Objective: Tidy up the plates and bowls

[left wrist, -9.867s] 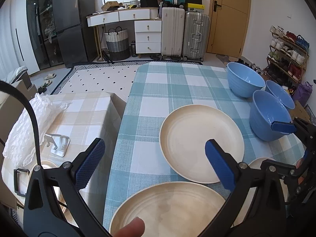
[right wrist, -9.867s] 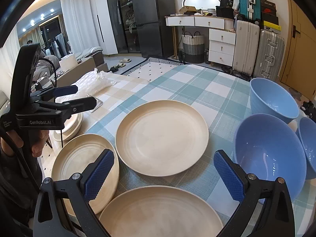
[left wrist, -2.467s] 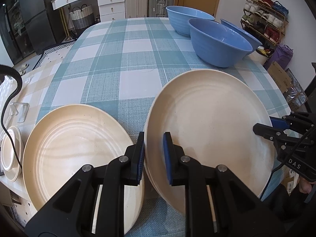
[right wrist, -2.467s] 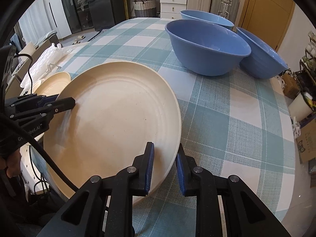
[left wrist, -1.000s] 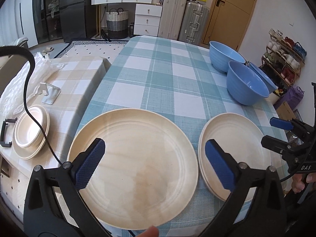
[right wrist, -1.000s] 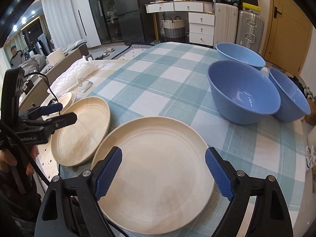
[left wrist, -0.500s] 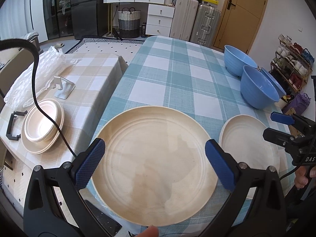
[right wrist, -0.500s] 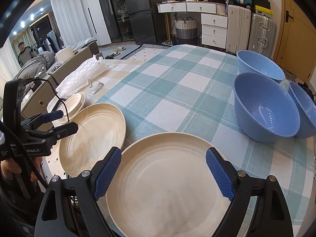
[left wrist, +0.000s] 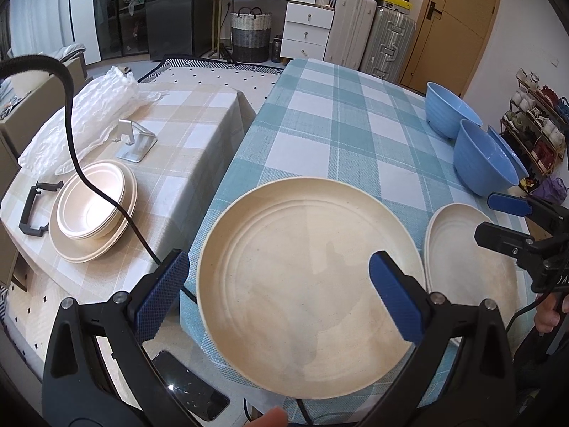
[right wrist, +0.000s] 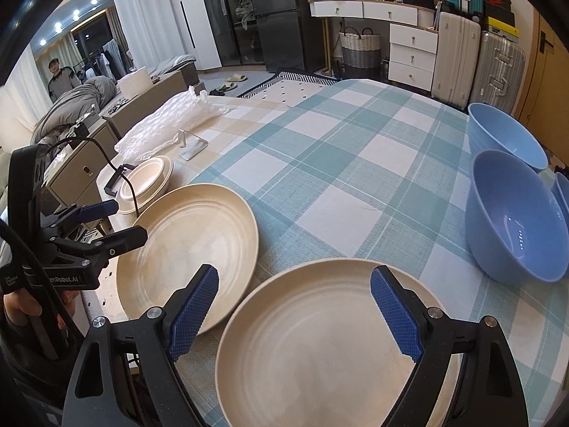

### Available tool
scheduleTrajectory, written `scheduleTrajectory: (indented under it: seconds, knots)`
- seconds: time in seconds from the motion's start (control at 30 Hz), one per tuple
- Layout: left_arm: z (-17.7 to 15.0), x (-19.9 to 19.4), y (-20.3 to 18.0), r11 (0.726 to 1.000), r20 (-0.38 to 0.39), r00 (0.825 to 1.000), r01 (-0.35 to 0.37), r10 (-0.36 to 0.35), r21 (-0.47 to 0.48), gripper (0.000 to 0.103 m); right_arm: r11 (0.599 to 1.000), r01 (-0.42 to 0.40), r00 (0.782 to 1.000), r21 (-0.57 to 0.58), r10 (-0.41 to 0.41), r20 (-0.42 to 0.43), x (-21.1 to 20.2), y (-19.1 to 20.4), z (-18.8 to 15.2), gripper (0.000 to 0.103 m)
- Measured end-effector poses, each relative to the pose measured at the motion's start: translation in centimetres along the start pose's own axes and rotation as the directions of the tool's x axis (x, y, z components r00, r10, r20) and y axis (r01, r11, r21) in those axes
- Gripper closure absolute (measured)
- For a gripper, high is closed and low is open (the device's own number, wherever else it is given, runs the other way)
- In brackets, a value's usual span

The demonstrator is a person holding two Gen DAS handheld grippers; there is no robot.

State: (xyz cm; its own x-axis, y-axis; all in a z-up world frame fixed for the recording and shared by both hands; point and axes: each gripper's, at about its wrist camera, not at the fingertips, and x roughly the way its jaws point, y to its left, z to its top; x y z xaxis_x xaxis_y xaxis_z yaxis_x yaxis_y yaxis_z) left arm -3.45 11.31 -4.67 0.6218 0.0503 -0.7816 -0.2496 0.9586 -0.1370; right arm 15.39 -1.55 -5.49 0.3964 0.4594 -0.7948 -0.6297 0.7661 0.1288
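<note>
A large cream plate point(left wrist: 306, 277) lies at the near left corner of the teal checked table point(left wrist: 348, 124); it also shows in the right wrist view point(right wrist: 188, 249). A stack of cream plates point(left wrist: 473, 270) lies to its right, also in the right wrist view point(right wrist: 327, 348). Three blue bowls point(left wrist: 483, 163) stand at the right edge, the nearest in the right wrist view point(right wrist: 512, 217). My left gripper point(left wrist: 281, 299) is open and empty above the single plate. My right gripper point(right wrist: 295, 313) is open and empty above the stack.
A lower beige checked side table point(left wrist: 185, 135) stands left, holding small cream dishes point(left wrist: 92, 210), a metal stand point(left wrist: 137, 142) and bubble wrap point(left wrist: 89, 114). A dark phone point(left wrist: 188, 388) lies below the table corner. Suitcases and drawers stand at the back.
Both grippers have drawn back and up from the plates, staying open. 2.5 s ago each was shut on a rim of the plate now set on the right stack.
</note>
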Motion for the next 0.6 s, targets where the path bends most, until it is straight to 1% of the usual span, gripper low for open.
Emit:
scheduleTrajectory:
  seconds: [0.27,0.6]
  knots:
    - [-0.8,0.9,2.1,0.999,-0.017,1.0,-0.006,0.005,-0.042,0.002,0.999,-0.031,0.999,-0.019,0.031,-0.029,1.6,1.0,0.9,0.014]
    - [-1.7,1.9,4.2,0.996,-0.036,0.999,0.008,-0.011,-0.09,0.002,0.996,-0.057,0.996,-0.066,0.052,-0.073,3.8,2.9,2.1,0.014]
